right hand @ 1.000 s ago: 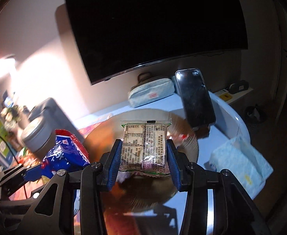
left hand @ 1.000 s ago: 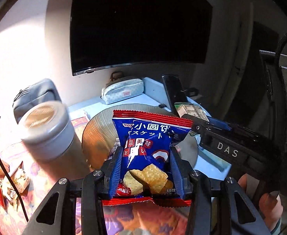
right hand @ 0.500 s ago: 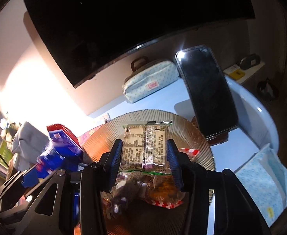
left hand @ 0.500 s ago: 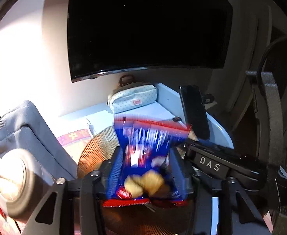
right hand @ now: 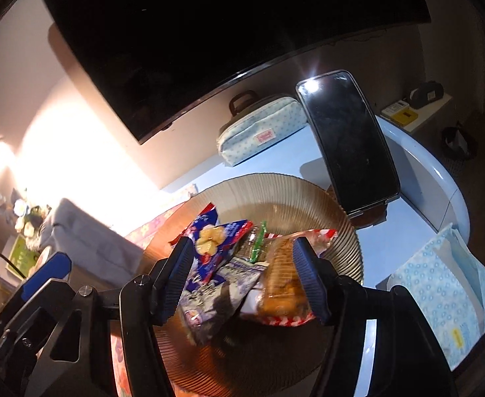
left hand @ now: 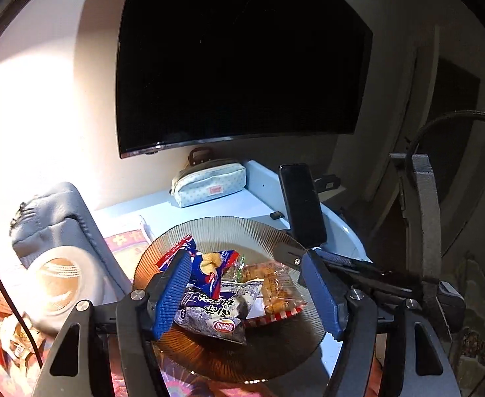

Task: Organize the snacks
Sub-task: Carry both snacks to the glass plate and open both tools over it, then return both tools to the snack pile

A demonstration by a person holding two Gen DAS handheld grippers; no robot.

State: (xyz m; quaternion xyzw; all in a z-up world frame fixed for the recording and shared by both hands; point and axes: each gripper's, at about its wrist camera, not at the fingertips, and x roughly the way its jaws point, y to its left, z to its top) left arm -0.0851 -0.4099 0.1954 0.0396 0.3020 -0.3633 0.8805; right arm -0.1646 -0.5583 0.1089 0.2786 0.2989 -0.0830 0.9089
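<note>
Both grippers, left gripper [left hand: 247,289] and right gripper [right hand: 244,276], hover with fingers apart over the plate [left hand: 229,228], where snack packets [left hand: 216,294] lie gathered.

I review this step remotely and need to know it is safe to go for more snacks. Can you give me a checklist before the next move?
1. Left gripper open, nothing clamped: ok.
2. Right gripper open, nothing clamped: ok.
3. Blue biscuit packet lying in the ribbed amber glass plate: ok.
4. Clear-wrapped brown snack pack inside the plate: ok.
5. Fingers clear of the packets: cannot tell, the blue pads overlap them in both views.
6. Propped black phone beside the plate rim, upright: ok, but close to the withdrawal path.
</note>
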